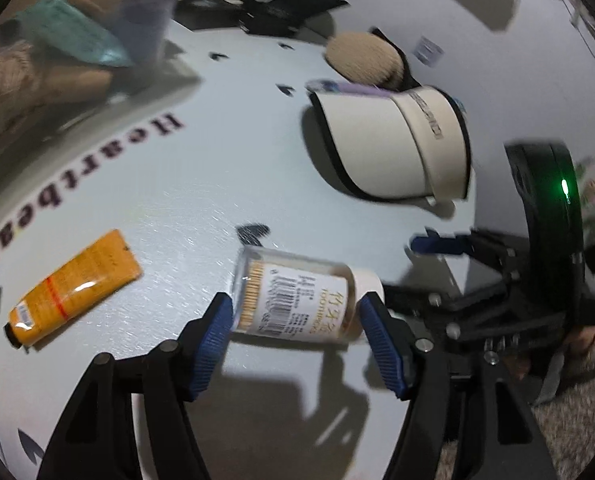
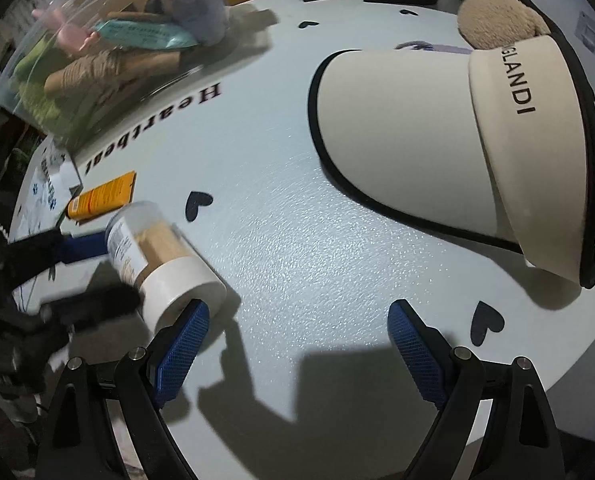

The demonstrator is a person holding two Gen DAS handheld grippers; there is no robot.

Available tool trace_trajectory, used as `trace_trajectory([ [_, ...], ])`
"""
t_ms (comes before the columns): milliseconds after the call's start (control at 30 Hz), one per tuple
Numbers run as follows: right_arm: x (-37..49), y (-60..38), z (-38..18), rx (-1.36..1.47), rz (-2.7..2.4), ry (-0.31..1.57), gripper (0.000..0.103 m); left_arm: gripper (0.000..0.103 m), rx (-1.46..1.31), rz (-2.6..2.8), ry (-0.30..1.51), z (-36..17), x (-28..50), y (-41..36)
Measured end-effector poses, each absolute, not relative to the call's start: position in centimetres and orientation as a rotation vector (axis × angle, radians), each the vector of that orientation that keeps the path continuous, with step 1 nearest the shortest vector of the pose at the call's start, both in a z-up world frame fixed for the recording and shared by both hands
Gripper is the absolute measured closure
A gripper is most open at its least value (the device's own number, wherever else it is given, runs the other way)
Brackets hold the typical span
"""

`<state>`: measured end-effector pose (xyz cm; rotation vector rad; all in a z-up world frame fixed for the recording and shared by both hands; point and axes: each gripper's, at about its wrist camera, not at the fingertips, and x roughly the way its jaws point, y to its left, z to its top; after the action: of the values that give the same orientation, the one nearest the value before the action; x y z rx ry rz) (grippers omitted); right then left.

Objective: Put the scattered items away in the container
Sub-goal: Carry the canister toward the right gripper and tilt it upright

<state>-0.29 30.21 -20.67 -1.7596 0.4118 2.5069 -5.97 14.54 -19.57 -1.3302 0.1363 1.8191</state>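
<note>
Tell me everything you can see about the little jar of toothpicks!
The toothpick jar is a small clear plastic cylinder packed with pale wooden toothpicks, closed by a wide white cap. A white label with a barcode and printed words wraps its side. It lies tipped over, between the blue pads of the left gripper, one pad at its clear bottom and one at its cap. Whether the pads press it cannot be told. In the right wrist view, the cap end faces the camera.

The clear toothpick jar (image 1: 297, 300) with a white cap lay on its side, barcode label up. Left of it lay an orange tube (image 1: 73, 286), flat. The cream visor (image 2: 449, 148) with black trim sat further back. The clear container (image 2: 97, 60) already held twine and a teal packet.
</note>
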Motion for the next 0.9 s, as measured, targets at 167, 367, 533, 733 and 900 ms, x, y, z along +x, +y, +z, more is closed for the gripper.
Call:
trace_trajectory([
  [167, -0.8, 30.7, -20.2, -1.763, 2.497, 0.474, 0.018, 0.037, -1.326, 1.784, 0.146, -19.6, -5.4, 14.2],
  [367, -1.8, 30.5, -18.7, -1.775, 2.525, 0.546, 0.021, 0.037, -1.33, 1.789, 0.124, -19.8, -5.2, 13.5],
  [533, -2.8, 29.8, -17.3, -1.795, 2.561, 0.591, 0.021, 0.037, -1.346, 1.798, 0.092, -20.2, -5.3, 12.4],
  [733, -4.3, 27.3, -16.0, -1.841, 2.605, 0.577, 0.021, 0.037, -1.382, 1.816, 0.046, -21.1, -5.2, 10.9],
  [900, -5.5, 25.5, -15.7, -1.867, 2.622, 0.555, 0.021, 0.034, -1.394, 1.825, 0.041, -21.5, -4.3, 10.3],
])
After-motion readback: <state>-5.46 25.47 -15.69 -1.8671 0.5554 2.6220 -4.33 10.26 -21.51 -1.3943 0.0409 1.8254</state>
